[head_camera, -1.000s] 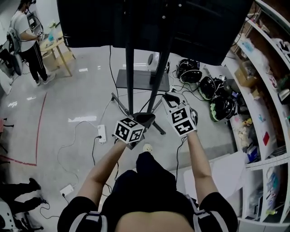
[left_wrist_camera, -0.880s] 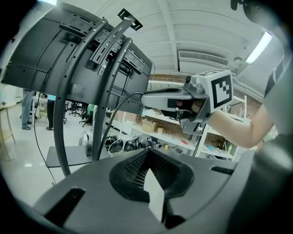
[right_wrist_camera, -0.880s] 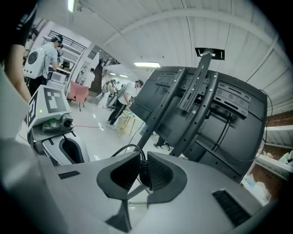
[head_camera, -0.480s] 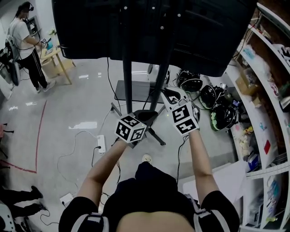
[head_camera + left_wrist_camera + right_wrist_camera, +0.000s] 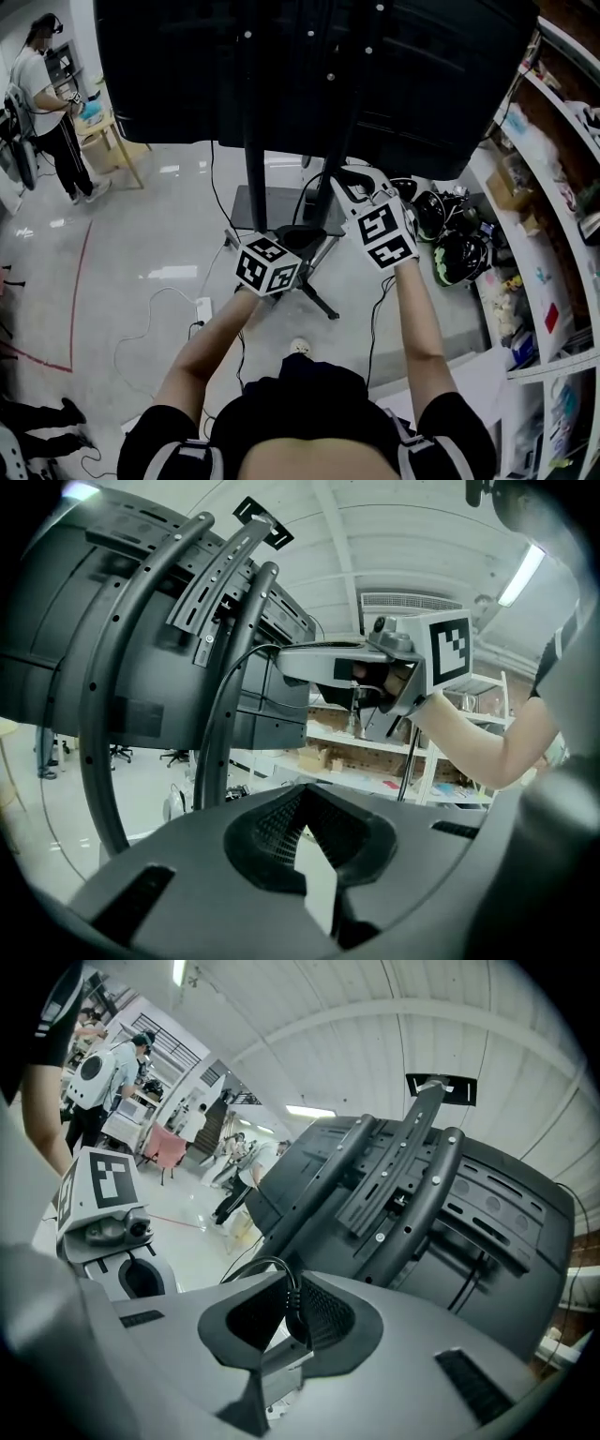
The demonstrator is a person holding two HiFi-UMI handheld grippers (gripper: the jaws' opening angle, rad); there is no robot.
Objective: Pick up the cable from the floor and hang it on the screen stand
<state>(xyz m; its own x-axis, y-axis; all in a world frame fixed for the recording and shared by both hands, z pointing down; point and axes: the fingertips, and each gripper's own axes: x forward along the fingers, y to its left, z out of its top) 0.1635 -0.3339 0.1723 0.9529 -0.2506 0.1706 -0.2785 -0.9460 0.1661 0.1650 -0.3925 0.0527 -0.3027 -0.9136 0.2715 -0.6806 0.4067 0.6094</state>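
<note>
- Right gripper (image 5: 293,1283): jaws narrow, pinched on the thin black cable (image 5: 273,1258).
- The cable is off the grey floor (image 5: 141,234), held up beside the black metal screen stand's (image 5: 254,178) uprights; its loop arcs out of the jaws.
- Left gripper (image 5: 305,803): jaw tips together, nothing between them, lower down beside the right gripper.

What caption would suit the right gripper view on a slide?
Right gripper shut on the black cable, facing the curved posts of the screen stand and the screen's dark back.
</note>
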